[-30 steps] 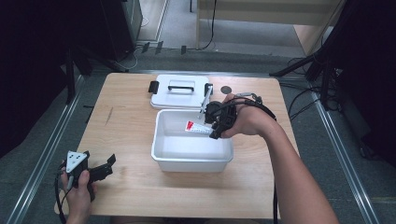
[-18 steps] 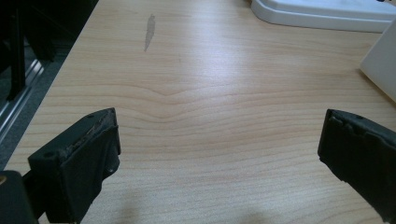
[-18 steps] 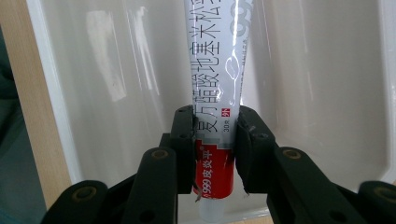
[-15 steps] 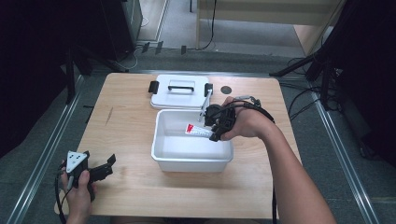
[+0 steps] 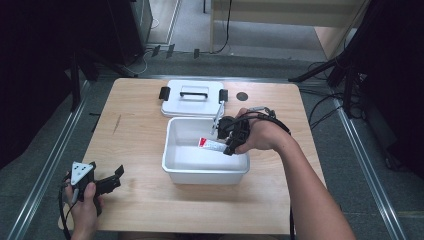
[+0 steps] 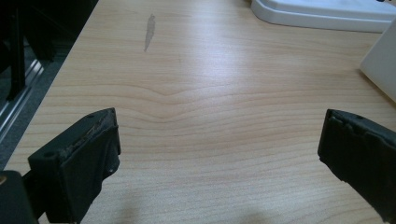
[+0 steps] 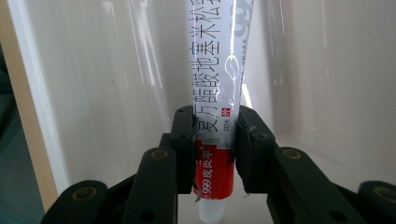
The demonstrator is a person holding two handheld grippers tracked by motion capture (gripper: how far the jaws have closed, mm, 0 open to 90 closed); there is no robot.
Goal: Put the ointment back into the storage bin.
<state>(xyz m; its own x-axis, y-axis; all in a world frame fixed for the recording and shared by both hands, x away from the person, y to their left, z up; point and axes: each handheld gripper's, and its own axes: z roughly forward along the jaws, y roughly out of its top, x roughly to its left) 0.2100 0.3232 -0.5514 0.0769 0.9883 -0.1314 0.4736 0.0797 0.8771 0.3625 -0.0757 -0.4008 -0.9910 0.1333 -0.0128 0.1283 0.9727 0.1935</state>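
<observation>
A white ointment tube (image 5: 211,145) with a red end and black print hangs inside the white plastic bin (image 5: 180,167) at mid-table. My right gripper (image 5: 227,143) is shut on it, reaching over the bin's right rim. In the right gripper view the tube (image 7: 219,93) is pinched near its red end, its white body pointing away over the bin's floor (image 7: 116,79). My left gripper (image 5: 116,176) lies at the table's near left corner. It is open, and in the left gripper view bare wood lies between its spread jaws (image 6: 219,154).
The bin's white lid (image 5: 192,97) with black latches and a handle lies flat behind the bin. A small dark round spot (image 5: 242,96) marks the wood right of the lid. A corner of the bin (image 6: 380,65) and the lid's edge (image 6: 322,11) appear in the left gripper view.
The right gripper with the tube has dipped slightly lower into the bin. The left gripper has stayed still.
</observation>
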